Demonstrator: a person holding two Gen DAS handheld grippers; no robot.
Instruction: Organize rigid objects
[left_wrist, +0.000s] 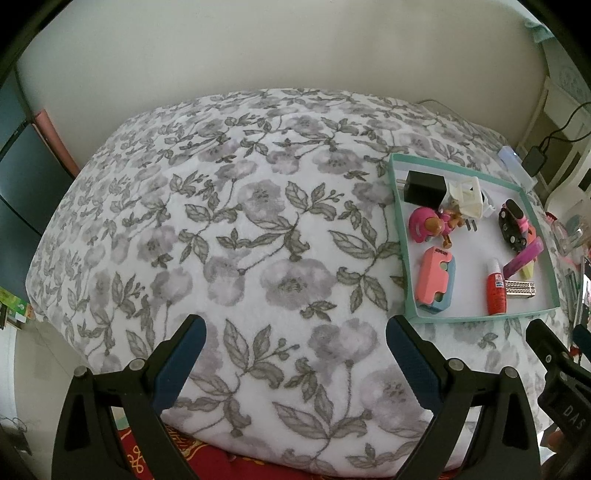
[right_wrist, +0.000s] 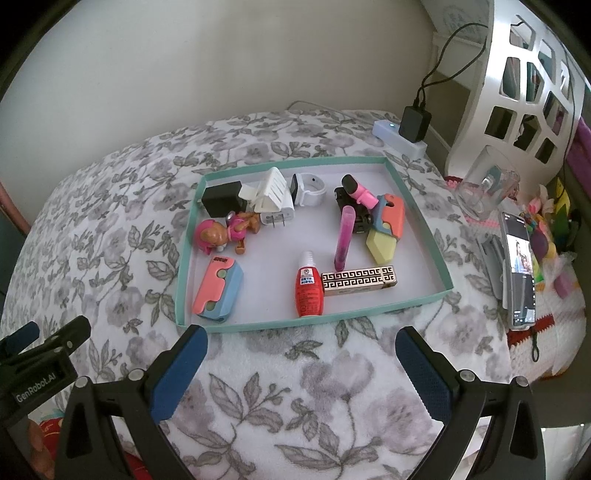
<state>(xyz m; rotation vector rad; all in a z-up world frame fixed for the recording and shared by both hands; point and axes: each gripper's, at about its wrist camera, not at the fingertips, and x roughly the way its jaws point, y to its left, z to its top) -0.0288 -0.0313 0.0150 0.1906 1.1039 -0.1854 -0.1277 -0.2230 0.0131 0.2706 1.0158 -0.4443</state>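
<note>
Both my tongs, left (left_wrist: 295, 354) and right (right_wrist: 301, 363), hang released over the floral blanket (left_wrist: 236, 221). The teal tray (right_wrist: 314, 322) holds two chargers, two pink-blue cases, one red bottle (right_wrist: 308, 291). Only my right view shows the phone (right_wrist: 519, 271).

Both fisheye views look forward and down along their own claw's two fingers, low over the flowered blanket (left_wrist: 258, 229). The left wrist view faces mostly bare blanket, with the teal tray (left_wrist: 400, 236) off to its right side and the right claw (left_wrist: 554, 354) at its right edge. The right wrist view faces the tray (right_wrist: 183, 258) head-on and nearer, with the left claw (right_wrist: 44, 339) at its left edge. Both views share the tray, blanket and pale wall (left_wrist: 258, 44).
</note>
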